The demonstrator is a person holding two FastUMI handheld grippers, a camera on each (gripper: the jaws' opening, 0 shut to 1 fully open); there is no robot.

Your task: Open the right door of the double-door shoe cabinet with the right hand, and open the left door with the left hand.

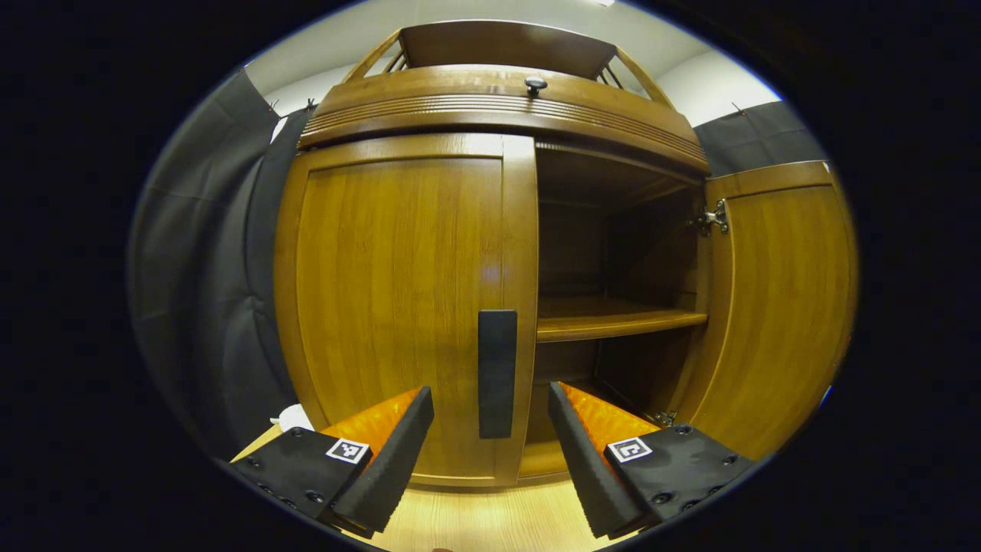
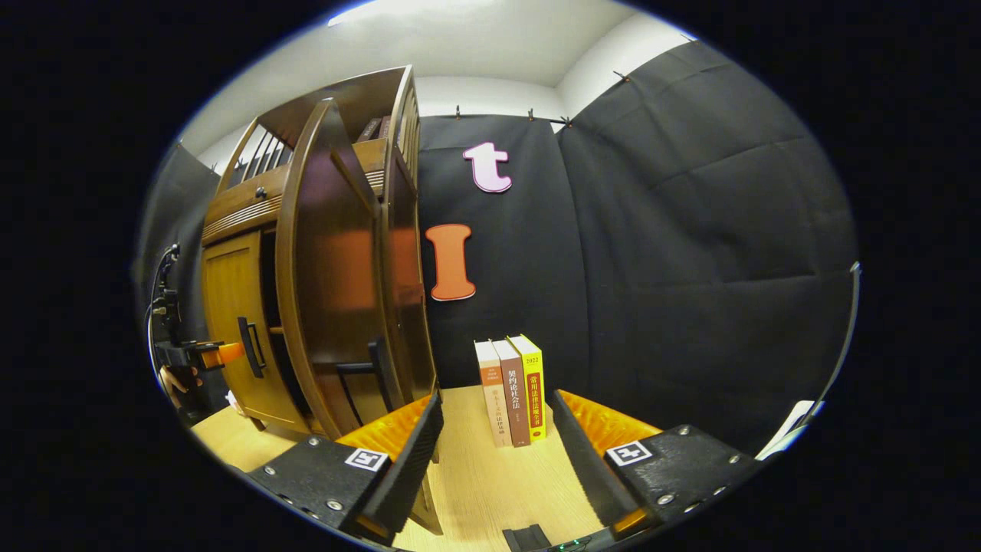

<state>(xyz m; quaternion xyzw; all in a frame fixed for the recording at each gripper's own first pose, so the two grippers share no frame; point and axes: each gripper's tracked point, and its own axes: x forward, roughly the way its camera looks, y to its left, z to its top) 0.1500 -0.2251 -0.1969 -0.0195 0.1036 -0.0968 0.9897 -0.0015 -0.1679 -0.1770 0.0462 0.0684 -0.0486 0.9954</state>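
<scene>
The wooden shoe cabinet (image 1: 498, 107) faces me in the left gripper view. Its left door (image 1: 391, 307) is closed and carries a black vertical handle (image 1: 497, 373). My left gripper (image 1: 490, 452) is open, and the handle stands just ahead, in line with the gap between the fingers. The right door (image 1: 774, 307) is swung wide open. From the right gripper view, that right door (image 2: 329, 284) stands out towards me with its handle (image 2: 379, 376) close to my left finger. My right gripper (image 2: 497, 452) is open with nothing in it. Farther off, the left gripper (image 2: 207, 354) hovers at the left door's handle (image 2: 249, 346).
Inside the open half there is a bare shelf (image 1: 613, 322). Three upright books (image 2: 513, 391) stand on the light wood floor (image 2: 490, 491) against the black cloth wall. A small knob (image 1: 536, 83) sits on the cabinet top. Something white (image 1: 295, 418) lies left of the cabinet.
</scene>
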